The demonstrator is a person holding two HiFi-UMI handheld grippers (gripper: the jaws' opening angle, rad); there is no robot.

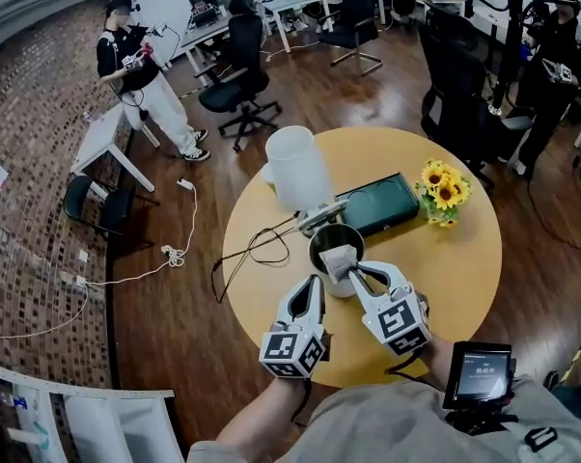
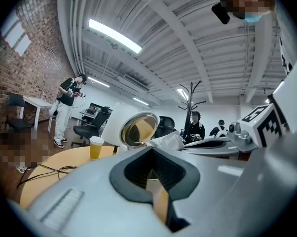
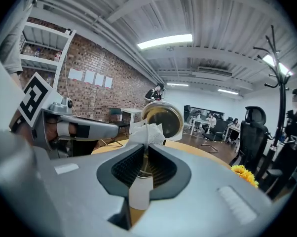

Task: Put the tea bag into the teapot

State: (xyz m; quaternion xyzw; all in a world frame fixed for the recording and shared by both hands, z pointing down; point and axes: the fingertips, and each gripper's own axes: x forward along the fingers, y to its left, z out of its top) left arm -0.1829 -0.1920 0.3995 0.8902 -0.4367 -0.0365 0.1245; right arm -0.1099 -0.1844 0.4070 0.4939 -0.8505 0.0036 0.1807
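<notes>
The person's grey top [image 1: 387, 432] fills the near edge of the head view, and from it two claws reach over the round table [image 1: 464, 278] to the teapot [image 1: 319, 237]. The right claw [image 1: 353, 268] is pinched narrow on the tea bag [image 1: 340, 258], which sits at its tips over the near part of the teapot's open mouth. From the right gripper view the bag is white crumpled paper bunched between the pads. The left claw [image 1: 313, 282], just left of the teapot, is closed and holds nothing. Behind the teapot stand a white cylinder [image 1: 297, 167] and a dark tray [image 1: 377, 204], with sunflowers [image 1: 443, 189] beyond the tray to the right. The tea bag looks light, soft and easily torn. A gentle pinch on its upper fold should be enough, and it will probably simply drop when let go.
</notes>
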